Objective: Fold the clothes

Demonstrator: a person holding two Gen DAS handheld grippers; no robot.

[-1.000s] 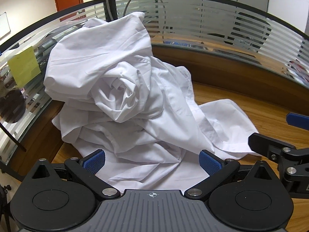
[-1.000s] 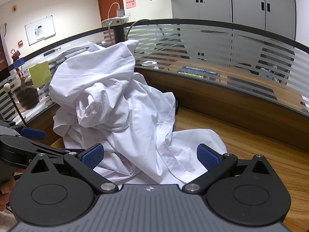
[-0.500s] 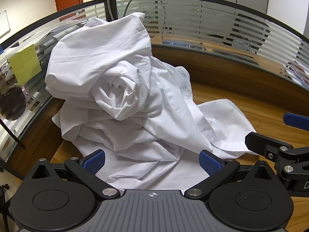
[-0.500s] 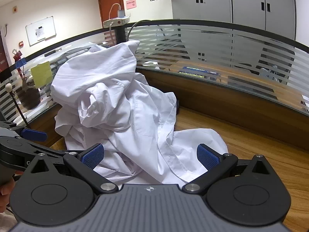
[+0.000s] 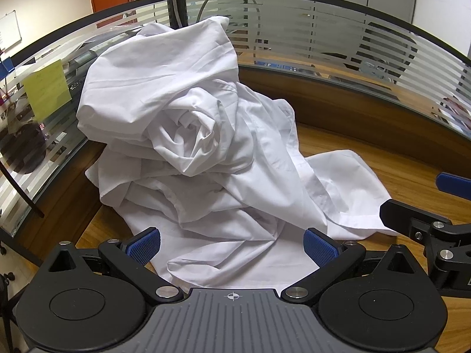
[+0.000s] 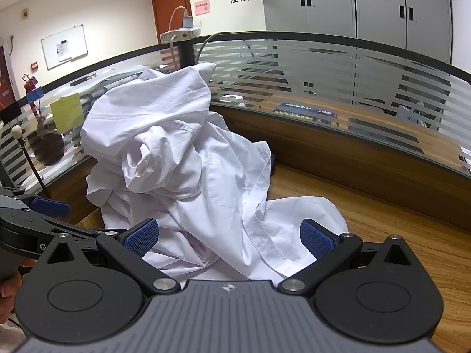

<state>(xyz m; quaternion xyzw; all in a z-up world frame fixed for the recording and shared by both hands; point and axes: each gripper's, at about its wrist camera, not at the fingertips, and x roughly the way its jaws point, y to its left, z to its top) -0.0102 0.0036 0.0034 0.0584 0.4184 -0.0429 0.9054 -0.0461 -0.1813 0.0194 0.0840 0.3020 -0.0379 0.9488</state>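
Both my left gripper (image 5: 232, 245) and right gripper (image 6: 229, 236), spread wide and empty, have crept nearer the crumpled white shirt (image 5: 188, 135), so folding hasn't begun.

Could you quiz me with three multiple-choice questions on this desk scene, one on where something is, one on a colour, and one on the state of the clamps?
1. Where does the crumpled white cotton shirt lie?
A. heaped in the corner of the wooden desk, against the striped glass partition
B. hung on the brown door
C. spread flat on the floor

2. What colour is the square sticky note on the glass?
A. pink
B. yellow-green
C. blue

3. How do the left gripper and right gripper stand?
A. both shut on cloth
B. one open, one shut
C. both open, holding nothing

Answers:
1 A, the pile rises against the glass in the desk corner.
2 B, the paper shows yellow-green in both views.
3 C, each pair of blue pads stands wide apart with shirt visible between them, ungripped.
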